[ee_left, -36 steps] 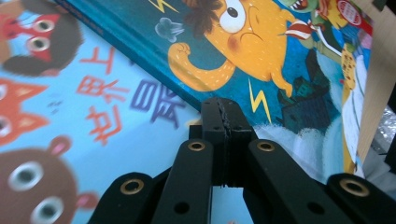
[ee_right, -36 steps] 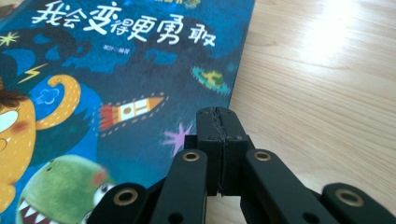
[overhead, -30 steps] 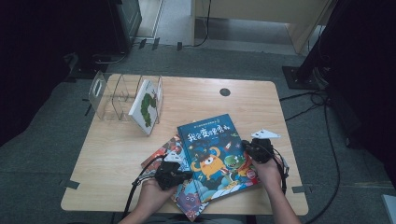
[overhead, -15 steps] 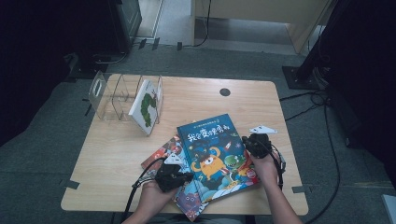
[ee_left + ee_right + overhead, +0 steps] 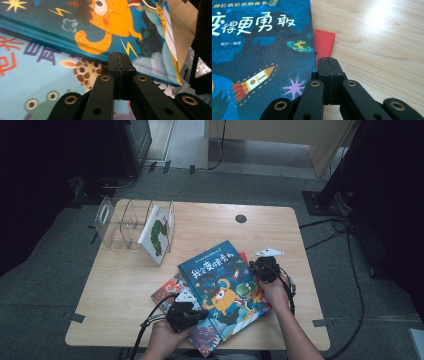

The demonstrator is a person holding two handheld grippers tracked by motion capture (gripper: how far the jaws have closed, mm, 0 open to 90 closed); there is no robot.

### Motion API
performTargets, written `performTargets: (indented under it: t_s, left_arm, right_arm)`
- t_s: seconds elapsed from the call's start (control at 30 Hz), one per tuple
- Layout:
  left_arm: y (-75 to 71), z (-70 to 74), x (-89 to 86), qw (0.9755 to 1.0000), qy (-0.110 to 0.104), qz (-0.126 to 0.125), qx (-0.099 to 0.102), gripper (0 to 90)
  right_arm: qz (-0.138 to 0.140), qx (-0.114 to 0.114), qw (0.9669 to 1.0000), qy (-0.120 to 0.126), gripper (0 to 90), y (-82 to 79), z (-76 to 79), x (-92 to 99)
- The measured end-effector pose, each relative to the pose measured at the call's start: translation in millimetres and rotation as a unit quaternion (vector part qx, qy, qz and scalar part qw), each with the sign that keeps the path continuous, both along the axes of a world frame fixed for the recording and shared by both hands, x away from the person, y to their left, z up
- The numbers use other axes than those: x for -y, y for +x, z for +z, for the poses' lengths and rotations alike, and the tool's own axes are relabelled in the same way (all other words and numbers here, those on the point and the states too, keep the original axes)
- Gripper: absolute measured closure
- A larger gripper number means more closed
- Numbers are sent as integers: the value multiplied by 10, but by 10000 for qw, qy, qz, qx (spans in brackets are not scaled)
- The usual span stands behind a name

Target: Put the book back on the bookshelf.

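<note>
Lying face up near the front edge of the table (image 5: 120, 285), the blue picture book (image 5: 222, 285) tops a loose stack: a red-cornered book (image 5: 323, 42) peeks out past its right edge, and a pale-blue book with a giraffe and frogs (image 5: 37, 82) lies under its lower left part. The blue cover carries white characters, an orange monster, a rocket and a ringed planet. In the left gripper view its near corner stands lifted a little off the book beneath.

The table is light wood with rounded corners and a dark round grommet (image 5: 241, 218) near its far edge. At its far left stands a clear divided book rack (image 5: 117, 222), with a white book bearing a green figure (image 5: 156, 234) leaning in its right end. Grey carpet surrounds the table, cables trail across it on the right, and dark furniture stands behind.

The left gripper (image 5: 119, 65) sits at the lower left of the stack, its fingers clenched together with nothing between them, their tips just at the blue book's raised edge. The right gripper (image 5: 329, 68) rests at the blue book's right edge, its fingers likewise pressed shut and empty, the tips by the red corner; whether they touch the cover I cannot tell.
</note>
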State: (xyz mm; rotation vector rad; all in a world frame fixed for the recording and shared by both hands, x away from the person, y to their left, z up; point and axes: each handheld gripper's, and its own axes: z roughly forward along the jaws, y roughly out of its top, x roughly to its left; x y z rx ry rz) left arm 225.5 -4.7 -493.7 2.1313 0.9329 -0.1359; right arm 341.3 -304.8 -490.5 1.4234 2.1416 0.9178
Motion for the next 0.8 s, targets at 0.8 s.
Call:
performTargets:
  t_s: [0.8]
  left_arm:
    - [560, 177, -359, 9995, 34, 314, 56, 860]
  right_arm:
    - [241, 74, 9990, 378, 900, -322, 37, 229]
